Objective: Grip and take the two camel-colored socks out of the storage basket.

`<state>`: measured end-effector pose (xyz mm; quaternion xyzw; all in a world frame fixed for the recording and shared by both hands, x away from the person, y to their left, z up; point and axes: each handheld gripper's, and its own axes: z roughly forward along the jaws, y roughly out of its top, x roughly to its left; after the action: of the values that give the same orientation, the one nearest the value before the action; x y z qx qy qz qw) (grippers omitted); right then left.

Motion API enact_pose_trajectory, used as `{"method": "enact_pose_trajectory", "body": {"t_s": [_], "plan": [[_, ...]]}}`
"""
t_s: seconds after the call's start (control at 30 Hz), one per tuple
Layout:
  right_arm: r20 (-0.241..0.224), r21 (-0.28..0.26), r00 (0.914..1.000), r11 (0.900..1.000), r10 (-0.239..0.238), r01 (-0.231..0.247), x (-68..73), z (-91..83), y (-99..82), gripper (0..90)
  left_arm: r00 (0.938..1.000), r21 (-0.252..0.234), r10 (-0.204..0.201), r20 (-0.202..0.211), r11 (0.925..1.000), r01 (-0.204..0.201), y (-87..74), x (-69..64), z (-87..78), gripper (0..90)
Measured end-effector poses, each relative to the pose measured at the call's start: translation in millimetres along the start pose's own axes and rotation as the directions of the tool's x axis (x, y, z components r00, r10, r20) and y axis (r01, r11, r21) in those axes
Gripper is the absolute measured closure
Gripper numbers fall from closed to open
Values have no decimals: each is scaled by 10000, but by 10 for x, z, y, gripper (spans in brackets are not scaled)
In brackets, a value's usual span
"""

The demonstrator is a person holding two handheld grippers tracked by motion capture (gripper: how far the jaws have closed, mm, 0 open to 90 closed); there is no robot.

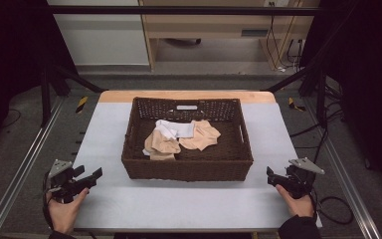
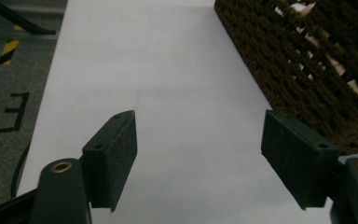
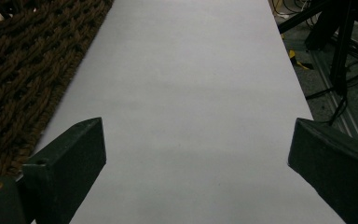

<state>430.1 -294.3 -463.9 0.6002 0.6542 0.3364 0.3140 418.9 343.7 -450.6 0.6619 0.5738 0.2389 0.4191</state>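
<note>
Fingers spread wide and empty on both grippers, either side of the wicker basket.

The left gripper rests near the basket's front-left corner, the right gripper near its front-right corner, jaws apart with nothing but the table between them. The crumpled cloths, beige and white, lie inside the basket toward its middle; the hands look parked, ready to reach in.

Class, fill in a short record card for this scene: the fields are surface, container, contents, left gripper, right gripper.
surface: pale grey table
container: dark brown woven basket, at mid-table
contents: crumpled beige and white cloths lying inside the basket
left gripper: open, nothing between the jaws, near the basket's front left corner
right gripper: open, nothing between the jaws, near the basket's front right corner
</note>
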Motion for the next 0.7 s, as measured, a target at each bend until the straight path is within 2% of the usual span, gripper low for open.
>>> {"method": "enact_pose_trajectory", "body": {"t_s": [0.2,0.7], "plan": [[-91,218,9999,9997,-136,138,31,23,-1,49,9995,-313,-215,217,9993,222,12,-55,-67,333],[-88,64,9999,9999,-101,102,18,5,3,45,9990,-858,-109,438,9962,146,191,-148,-165,350]]}}
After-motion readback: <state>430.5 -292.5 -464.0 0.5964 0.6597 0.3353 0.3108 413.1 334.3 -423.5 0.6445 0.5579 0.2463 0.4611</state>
